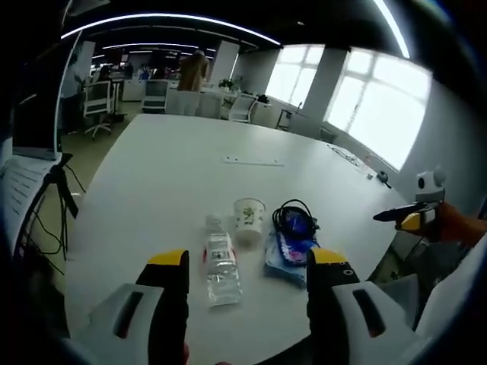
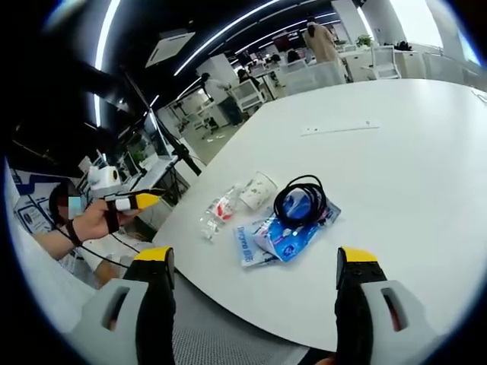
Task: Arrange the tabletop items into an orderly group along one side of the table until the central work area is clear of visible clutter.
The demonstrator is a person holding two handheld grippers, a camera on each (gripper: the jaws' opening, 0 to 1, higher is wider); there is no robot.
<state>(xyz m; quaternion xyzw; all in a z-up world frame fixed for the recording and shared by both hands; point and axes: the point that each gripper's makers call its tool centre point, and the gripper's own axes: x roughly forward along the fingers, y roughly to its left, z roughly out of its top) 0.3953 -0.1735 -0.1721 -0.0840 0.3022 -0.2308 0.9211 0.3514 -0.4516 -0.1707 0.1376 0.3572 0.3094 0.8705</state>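
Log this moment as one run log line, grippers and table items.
left hand-held gripper: open, empty | right hand-held gripper: open, empty | water bottle, paper cup, black cable on blue packets: clustered near table edge, ungrasped

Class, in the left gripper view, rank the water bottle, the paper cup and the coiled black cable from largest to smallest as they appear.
1. Water bottle, lying down, longest.
2 and 3. Paper cup and coiled black cable look alike in size; no ranking between them.
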